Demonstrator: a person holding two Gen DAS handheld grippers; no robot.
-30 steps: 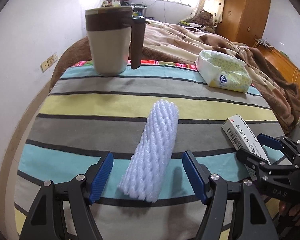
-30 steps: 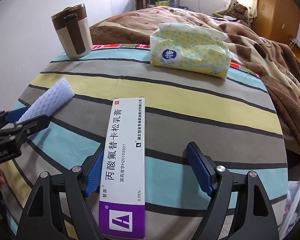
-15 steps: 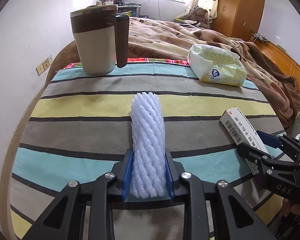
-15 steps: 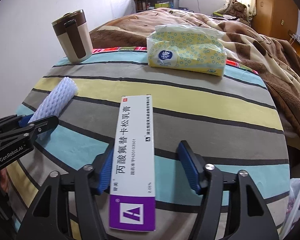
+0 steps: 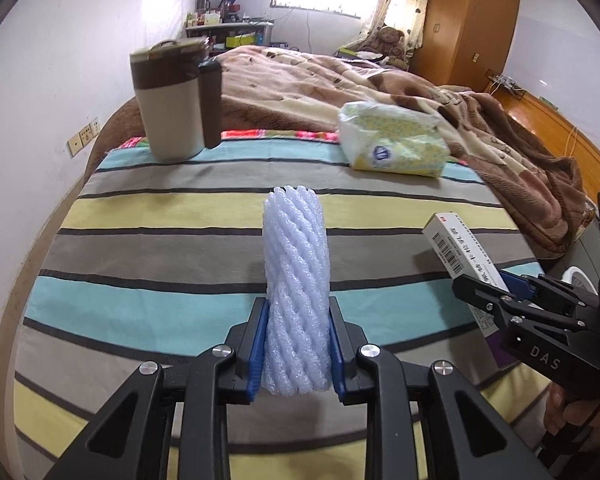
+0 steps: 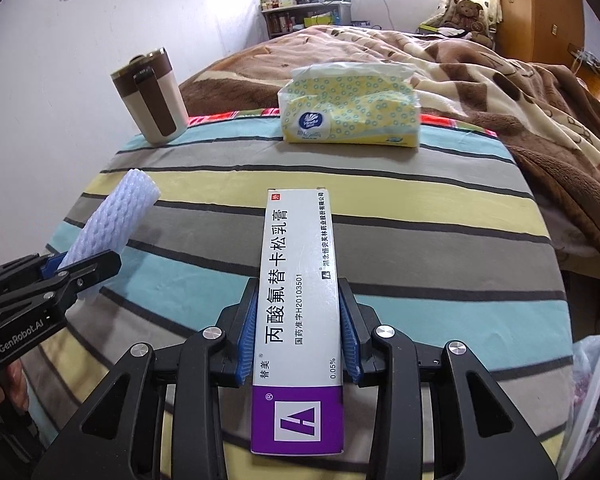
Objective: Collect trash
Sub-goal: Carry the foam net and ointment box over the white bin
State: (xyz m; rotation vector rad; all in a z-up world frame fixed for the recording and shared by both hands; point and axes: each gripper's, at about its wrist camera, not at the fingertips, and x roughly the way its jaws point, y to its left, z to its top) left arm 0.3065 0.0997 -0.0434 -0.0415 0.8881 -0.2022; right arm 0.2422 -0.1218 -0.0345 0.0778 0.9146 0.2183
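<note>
1. Left gripper is clamped on the foam net, blue pads squeezing its near end from both sides. The net sticks out forward along the fingers, far end over the striped cloth.
2. Right gripper has just been closing its jaws, and the pads are now pressed on both long sides of the box, a white carton with a purple end and printed text. The purple end pokes back toward the camera, the white end points out over the cloth.
3. From the left wrist view you can see the right gripper off to the right holding that box tilted, one end up in the air, clear of the cloth there. A bit of the person's hand shows under it.
4. From the right wrist view the left gripper sits at the left edge with the net angled up and away.
5. Rest of the table: a brown and cream mug with a lid at the back left, a yellow tissue pack at the back right, well apart from both grippers.
6. Behind the table there's a bed with a brown blanket.
</note>
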